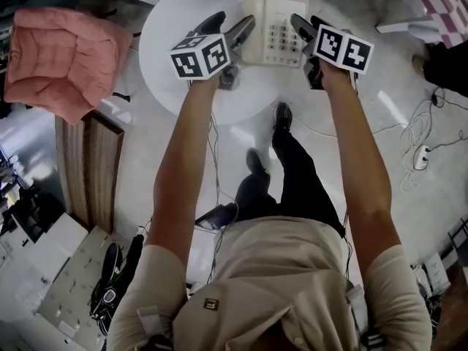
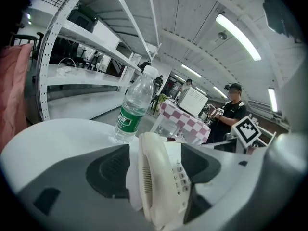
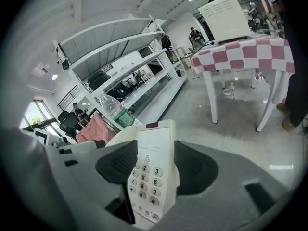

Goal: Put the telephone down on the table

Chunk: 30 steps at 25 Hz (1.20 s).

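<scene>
A cream telephone (image 1: pixel 276 31) with its handset on the cradle and a grey keypad is held between both grippers over the far part of the round white table (image 1: pixel 175 20). My left gripper (image 1: pixel 235 23) is shut on the handset side, and the handset (image 2: pixel 159 182) fills the gap between its dark pads. My right gripper (image 1: pixel 308 26) is shut on the keypad side, and the keypad (image 3: pixel 151 177) sits between its pads. Whether the telephone's underside touches the table is hidden.
A plastic water bottle (image 2: pixel 132 112) with a green label stands on the table just beyond the telephone. A pink cloth (image 1: pixel 62 61) lies to the left. White shelving (image 2: pixel 72 76) stands behind, with a checkered table (image 3: pixel 250 52) and a person (image 2: pixel 233 109) further right.
</scene>
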Each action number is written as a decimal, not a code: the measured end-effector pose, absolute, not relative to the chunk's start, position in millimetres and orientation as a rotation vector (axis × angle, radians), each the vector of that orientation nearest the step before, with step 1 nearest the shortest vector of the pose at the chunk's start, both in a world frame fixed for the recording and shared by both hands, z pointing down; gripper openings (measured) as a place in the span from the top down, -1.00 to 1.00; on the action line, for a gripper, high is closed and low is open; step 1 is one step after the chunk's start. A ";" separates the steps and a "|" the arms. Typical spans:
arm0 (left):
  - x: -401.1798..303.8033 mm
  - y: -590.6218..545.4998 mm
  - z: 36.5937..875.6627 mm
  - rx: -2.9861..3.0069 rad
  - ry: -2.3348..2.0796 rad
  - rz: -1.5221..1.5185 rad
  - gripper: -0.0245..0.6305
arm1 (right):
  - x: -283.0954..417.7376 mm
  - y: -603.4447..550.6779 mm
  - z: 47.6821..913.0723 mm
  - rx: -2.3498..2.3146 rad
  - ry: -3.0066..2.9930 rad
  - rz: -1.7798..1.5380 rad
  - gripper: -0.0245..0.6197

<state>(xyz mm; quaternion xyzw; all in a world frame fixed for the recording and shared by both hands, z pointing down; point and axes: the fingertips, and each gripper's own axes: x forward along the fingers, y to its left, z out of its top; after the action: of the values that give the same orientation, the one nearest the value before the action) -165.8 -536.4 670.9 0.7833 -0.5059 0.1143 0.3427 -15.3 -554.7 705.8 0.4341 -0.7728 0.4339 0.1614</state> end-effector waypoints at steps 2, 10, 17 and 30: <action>-173.7 -530.1 657.2 2.049 -1.327 0.300 -0.07 | -13.3 -551.9 693.1 1.261 -2.208 1.211 0.23; -196.6 -496.4 581.3 2.127 -1.376 0.270 0.07 | -14.0 -526.2 619.3 1.306 -2.287 1.088 0.48; -185.7 -457.6 501.3 2.255 -1.350 0.223 0.31 | -24.4 -488.4 539.3 1.253 -2.420 0.975 0.94; -154.1 -351.3 348.9 2.511 -1.254 0.059 0.58 | -54.9 -388.6 397.0 1.099 -2.662 0.773 0.94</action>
<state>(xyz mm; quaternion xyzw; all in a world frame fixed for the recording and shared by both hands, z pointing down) -154.1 -351.3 348.9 0.8819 -0.4405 0.0207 0.1665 -54.9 -388.6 397.0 0.3674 -0.8899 0.2585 0.0800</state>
